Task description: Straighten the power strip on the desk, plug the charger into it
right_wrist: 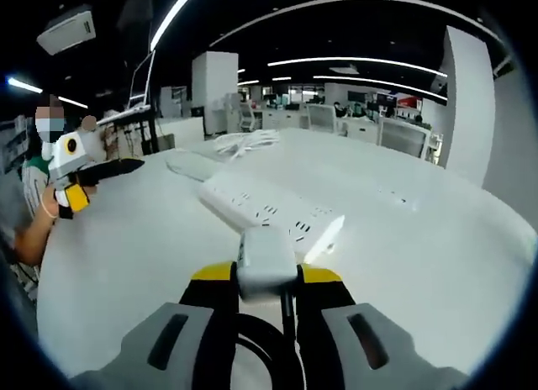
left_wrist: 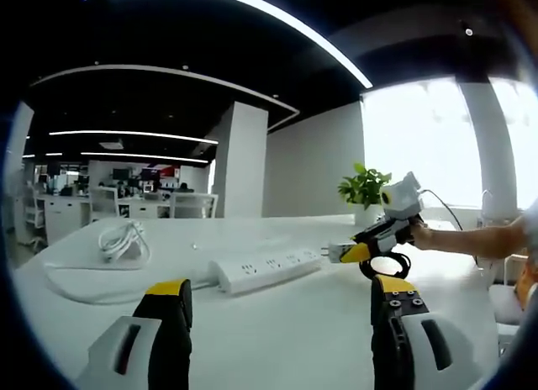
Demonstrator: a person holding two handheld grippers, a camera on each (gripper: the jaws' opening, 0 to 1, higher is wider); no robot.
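On the counter (right_wrist: 437, 264) the strip (right_wrist: 265, 207) lies just ahead of my right tongs (right_wrist: 267, 276), clamped on the charger (right_wrist: 267, 260), left tongs (left_wrist: 282, 302) apart and empty; my worry is prongs missing the sockets and shoving that unpinned strip askew.

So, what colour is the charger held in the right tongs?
White. The charger shows best in the right gripper view, clamped between the yellow-tipped right tongs.
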